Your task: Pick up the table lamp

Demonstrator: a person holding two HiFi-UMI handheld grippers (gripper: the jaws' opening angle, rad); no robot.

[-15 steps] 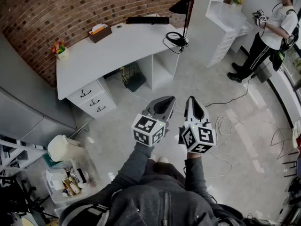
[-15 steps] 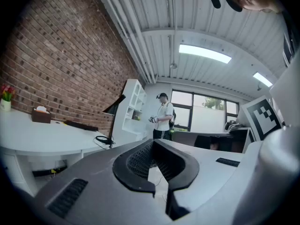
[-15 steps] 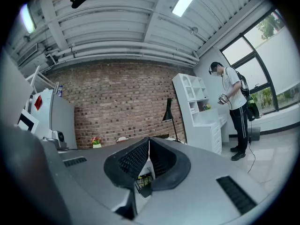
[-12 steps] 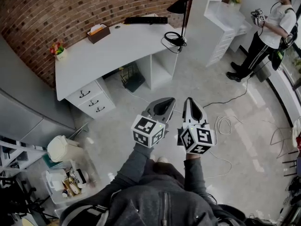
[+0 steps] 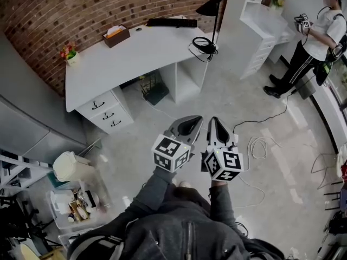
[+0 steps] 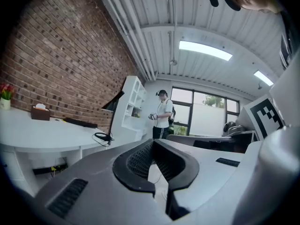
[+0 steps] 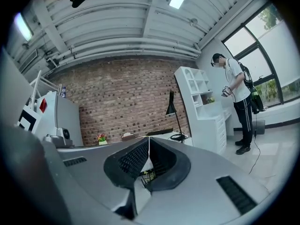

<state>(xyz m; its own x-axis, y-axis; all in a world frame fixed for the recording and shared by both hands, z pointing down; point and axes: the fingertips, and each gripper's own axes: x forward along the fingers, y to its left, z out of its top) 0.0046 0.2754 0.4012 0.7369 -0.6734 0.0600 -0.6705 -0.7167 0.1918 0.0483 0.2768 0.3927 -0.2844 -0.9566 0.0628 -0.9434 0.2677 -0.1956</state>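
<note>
I stood on the floor well short of the curved white desk (image 5: 124, 58), holding both grippers level in front of me and pointing toward it. My left gripper (image 5: 191, 121) had its jaws pressed together with nothing between them. My right gripper (image 5: 212, 121) was the same, closed and empty. The black table lamp with a thin stem and a cone-shaped shade (image 5: 212, 6) stood at the desk's right end, beside the tall white shelf unit (image 5: 244, 31) and well apart from both grippers. A loop of black cable (image 5: 203, 46) lay on the desktop by its foot.

I judged the lamp to be fairly light, with most of its weight low down. The stem looked stiff, narrow and smooth, so it could slip or twist in the pads. The shade seemed thin and likely to tip at its joint, which made it a poor place to grip. I reckoned the best hold was low on the stem, with the jaws square across it. The cable would probably drag on a lift. I could not make out the base clearly.
</note>
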